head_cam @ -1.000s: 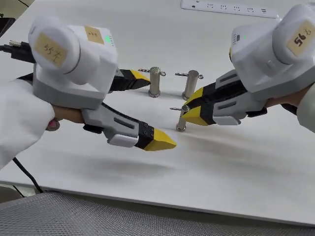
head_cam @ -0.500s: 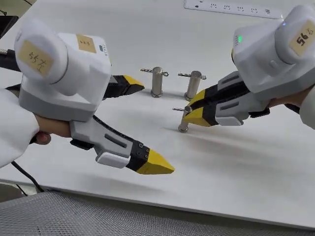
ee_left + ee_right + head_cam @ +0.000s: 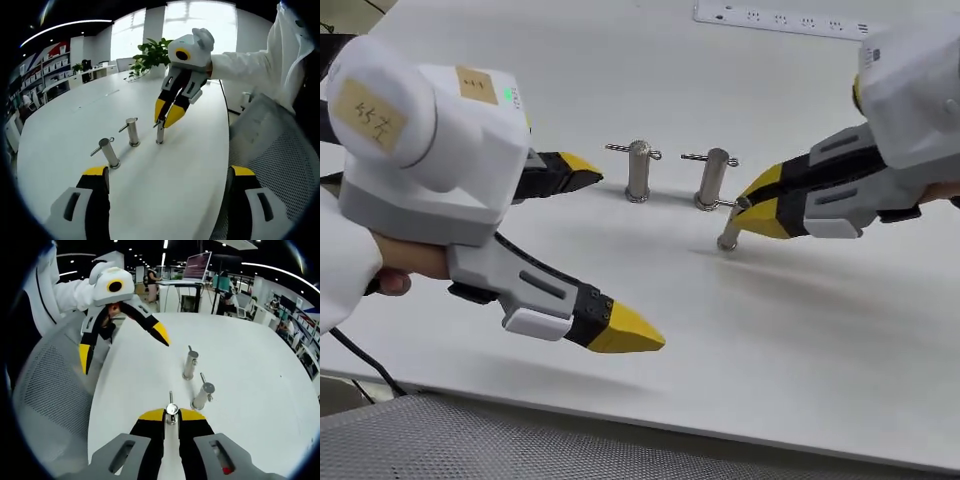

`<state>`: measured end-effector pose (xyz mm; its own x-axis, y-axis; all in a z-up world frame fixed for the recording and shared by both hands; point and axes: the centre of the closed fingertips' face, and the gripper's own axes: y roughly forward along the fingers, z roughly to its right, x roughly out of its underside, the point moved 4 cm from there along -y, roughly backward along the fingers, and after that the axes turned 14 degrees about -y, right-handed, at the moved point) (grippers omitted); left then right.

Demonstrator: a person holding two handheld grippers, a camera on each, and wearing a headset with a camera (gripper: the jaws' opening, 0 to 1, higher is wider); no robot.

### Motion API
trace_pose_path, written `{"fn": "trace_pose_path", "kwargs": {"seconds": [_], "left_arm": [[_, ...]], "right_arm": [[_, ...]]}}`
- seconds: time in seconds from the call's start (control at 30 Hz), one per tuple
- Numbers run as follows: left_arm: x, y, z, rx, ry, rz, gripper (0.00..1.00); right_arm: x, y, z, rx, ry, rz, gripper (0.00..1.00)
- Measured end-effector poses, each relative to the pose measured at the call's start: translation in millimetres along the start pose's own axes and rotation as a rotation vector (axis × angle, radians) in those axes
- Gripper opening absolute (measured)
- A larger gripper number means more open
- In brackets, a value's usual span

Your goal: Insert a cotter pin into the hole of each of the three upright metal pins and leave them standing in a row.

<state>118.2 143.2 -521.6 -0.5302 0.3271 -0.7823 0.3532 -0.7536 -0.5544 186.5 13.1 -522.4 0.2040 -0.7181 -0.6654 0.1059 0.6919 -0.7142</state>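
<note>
Two steel pins [image 3: 638, 172] [image 3: 711, 181] stand upright on the white table [image 3: 800, 330], each with a cotter pin through its top. My right gripper [image 3: 744, 208] is shut on the head of the third pin [image 3: 728, 236], which leans just right of the second pin, with its foot at the table surface. In the right gripper view this pin [image 3: 171, 409] sits between the yellow fingertips with a cotter pin sticking out of it. My left gripper [image 3: 627, 258] hangs open and holds nothing, to the left of the row. The left gripper view has all three pins [image 3: 108, 152] [image 3: 132, 131] [image 3: 160, 133].
A white power strip [image 3: 780, 18] lies along the far edge of the table. A grey mesh chair back [image 3: 470, 440] sits below the near edge. A black cable [image 3: 365, 355] trails from my left hand.
My right gripper has carried the third pin to the right and farther away, up beside the second pin. My left gripper has drifted a little left and down, still open.
</note>
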Motion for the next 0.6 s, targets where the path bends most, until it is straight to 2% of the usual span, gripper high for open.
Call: {"fn": "trace_pose_path", "kwargs": {"seconds": [0.23, 0.4, 0.47, 0.6], "left_arm": [[1.4, -5.3, 2.6, 0.012, 0.003, -0.002, 0.99], [2.8, -7.0, 2.1, 0.007, -0.02, 0.008, 0.99], [4.8, -7.3, 2.2, 0.008, -0.031, 0.002, 0.99], [7.9, -7.7, 1.2, 0.002, -0.046, -0.002, 0.99]], "right_arm": [[17.4, -13.2, 22.3, 0.034, -0.006, -0.018, 0.04], [26.3, -14.3, 29.4, 0.048, -0.004, -0.012, 0.04], [36.1, -13.4, 38.6, 0.048, -0.001, -0.014, 0.04], [43.5, -13.2, 44.8, 0.049, 0.018, -0.014, 0.04]]}}
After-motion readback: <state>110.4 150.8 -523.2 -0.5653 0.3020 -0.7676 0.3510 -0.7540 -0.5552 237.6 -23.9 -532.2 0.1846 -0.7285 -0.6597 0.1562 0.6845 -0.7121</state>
